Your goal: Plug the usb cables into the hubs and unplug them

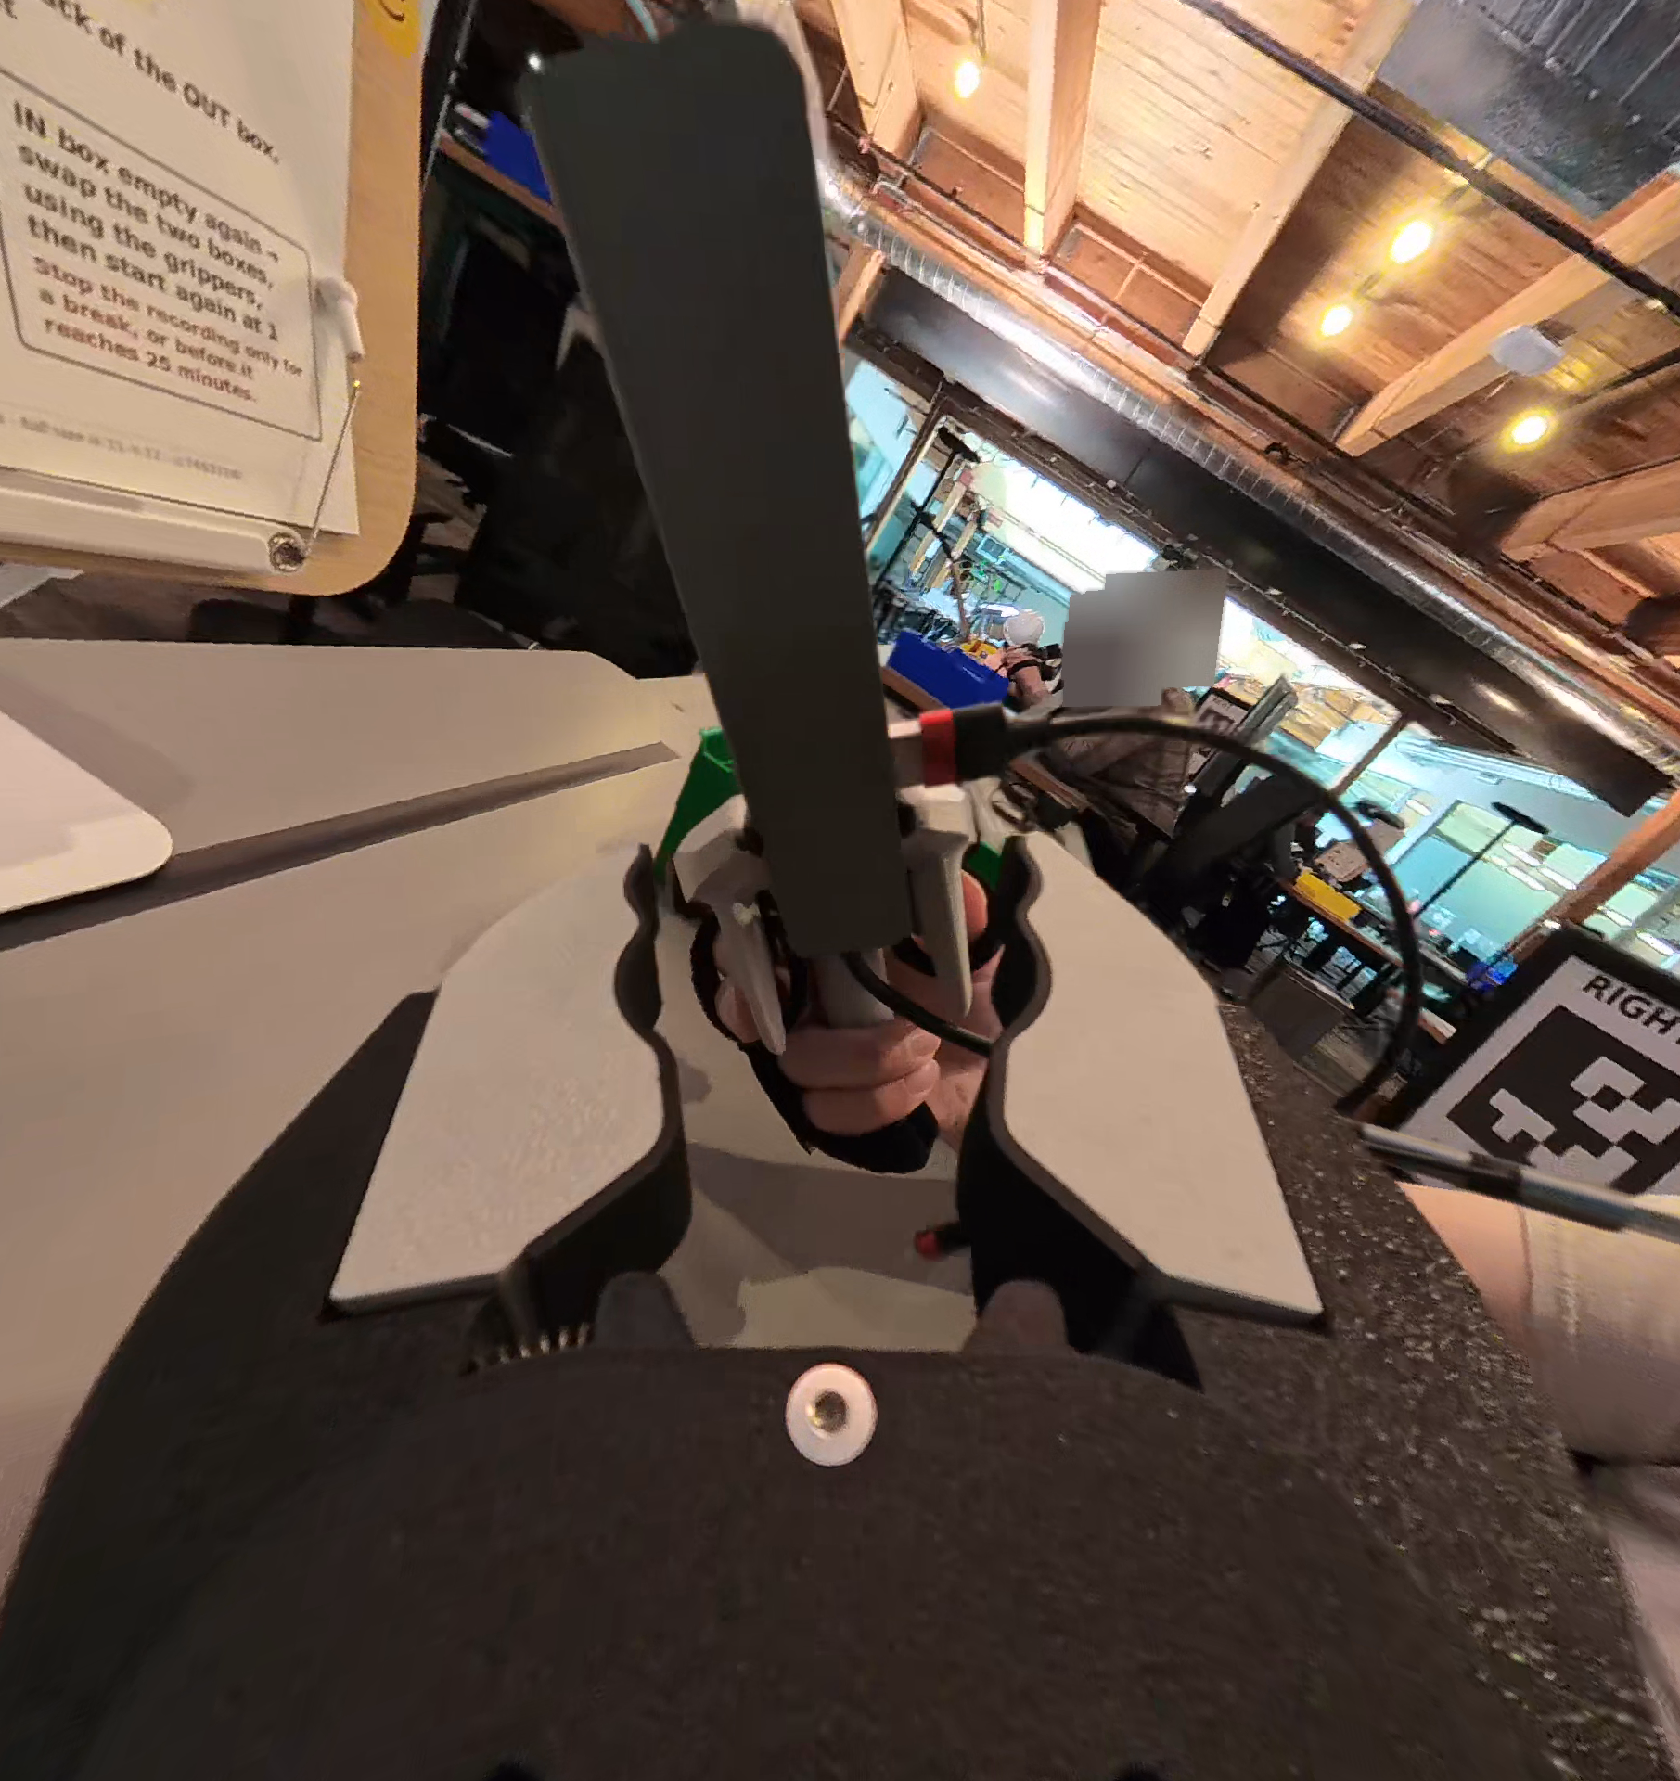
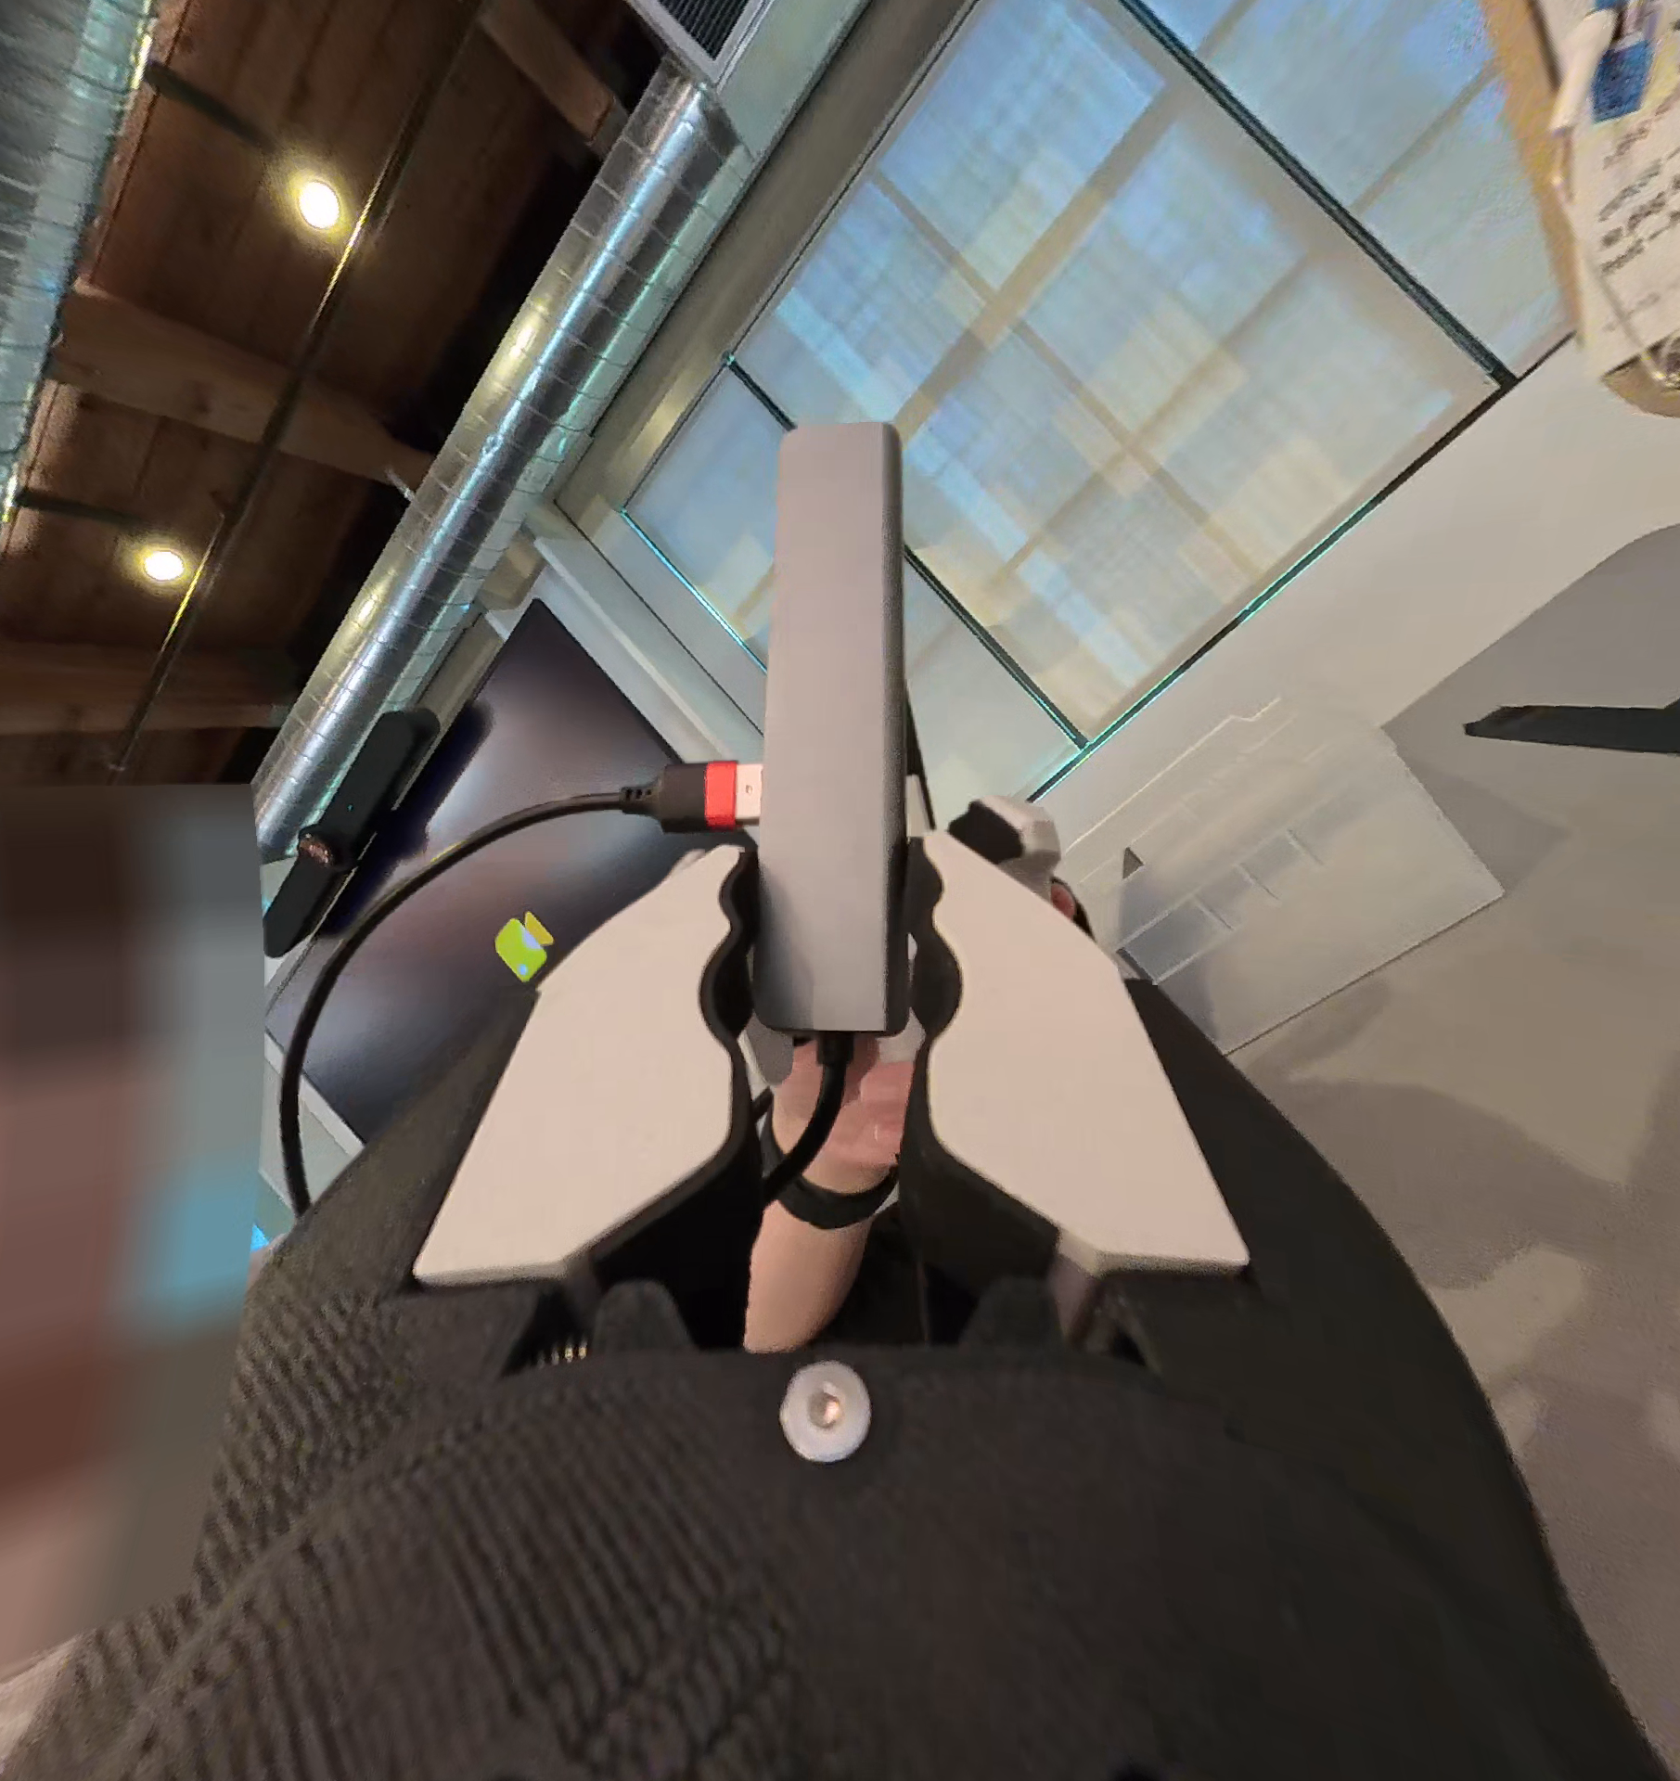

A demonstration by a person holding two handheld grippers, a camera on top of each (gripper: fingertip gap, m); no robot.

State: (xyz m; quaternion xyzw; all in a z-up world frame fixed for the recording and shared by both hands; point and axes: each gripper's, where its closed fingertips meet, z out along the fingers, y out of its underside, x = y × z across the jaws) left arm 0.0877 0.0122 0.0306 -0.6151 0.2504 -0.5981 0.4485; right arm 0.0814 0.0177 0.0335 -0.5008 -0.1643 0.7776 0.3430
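Seemingly past the plug-in: hub (image 2: 831,723) clamped upright and aloft between the closed jaws of right gripper (image 2: 831,858), red-collared usb cable plug (image 2: 715,797) in its side port, perhaps not fully home, left gripper (image 1: 831,896) spread empty nearby, unplugging left to do.

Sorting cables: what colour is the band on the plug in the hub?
Red band, clearest in the right wrist view.
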